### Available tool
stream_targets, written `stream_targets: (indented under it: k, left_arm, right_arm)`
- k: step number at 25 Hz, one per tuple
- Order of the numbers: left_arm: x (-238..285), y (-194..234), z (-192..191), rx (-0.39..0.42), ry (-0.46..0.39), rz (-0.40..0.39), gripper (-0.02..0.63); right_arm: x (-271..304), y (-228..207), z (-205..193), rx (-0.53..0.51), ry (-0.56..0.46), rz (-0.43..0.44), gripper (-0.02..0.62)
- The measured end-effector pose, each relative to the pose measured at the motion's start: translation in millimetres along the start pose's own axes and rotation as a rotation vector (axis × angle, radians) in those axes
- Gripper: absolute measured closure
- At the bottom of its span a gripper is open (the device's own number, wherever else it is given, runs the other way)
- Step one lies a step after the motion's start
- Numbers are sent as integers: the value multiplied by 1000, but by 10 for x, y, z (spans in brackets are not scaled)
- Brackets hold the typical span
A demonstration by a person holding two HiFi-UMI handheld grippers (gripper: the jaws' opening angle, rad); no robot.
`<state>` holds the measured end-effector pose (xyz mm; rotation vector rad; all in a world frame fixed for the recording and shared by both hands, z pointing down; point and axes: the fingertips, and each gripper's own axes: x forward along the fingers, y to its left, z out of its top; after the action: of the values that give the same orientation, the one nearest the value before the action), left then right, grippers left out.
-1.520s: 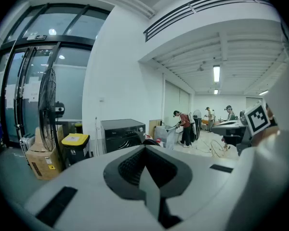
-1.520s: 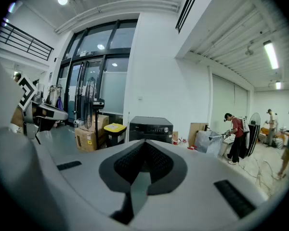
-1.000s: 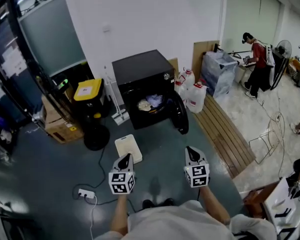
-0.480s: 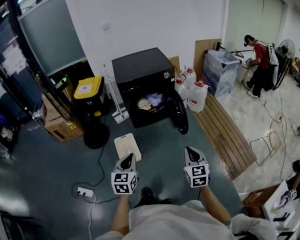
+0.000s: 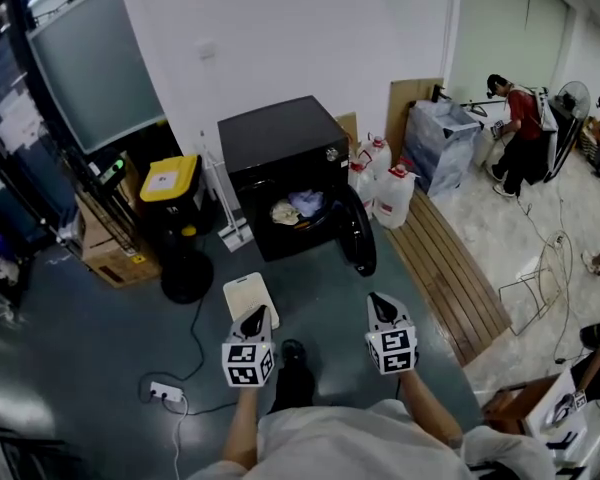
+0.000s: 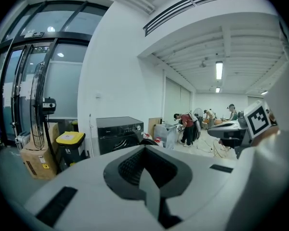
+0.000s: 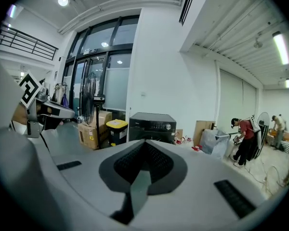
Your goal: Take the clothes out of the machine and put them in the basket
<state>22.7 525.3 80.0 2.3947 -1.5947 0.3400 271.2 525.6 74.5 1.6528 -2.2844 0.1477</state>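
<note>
The basket (image 5: 250, 296) lies on the floor (image 5: 90, 353) just before the left hand-held gripper (image 5: 254, 316); beyond it and the right hand-held gripper (image 5: 380, 305) stands the machine (image 5: 280, 143), clothes (image 5: 298, 207) inside.

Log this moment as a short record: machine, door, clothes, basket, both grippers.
machine: black front-loader, standing on the floor
door: door swung open to the right
clothes: pile inside the machine
basket: white basket on the floor in front of the machine, nothing seen in it
left gripper: left gripper jaws together, empty, beside the basket
right gripper: right gripper jaws together, empty, short of the door
</note>
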Motion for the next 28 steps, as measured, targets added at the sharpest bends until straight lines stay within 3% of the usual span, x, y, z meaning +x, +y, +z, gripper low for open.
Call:
stream_targets:
  k: [9, 28]
  left_arm:
    - [814, 425, 198, -9, 6, -48, 588]
    - [2755, 1934, 996, -8, 10, -123, 588]
  right_arm:
    - [831, -142, 185, -19, 22, -29, 571]
    - [3012, -283, 923, -35, 75, -98, 571]
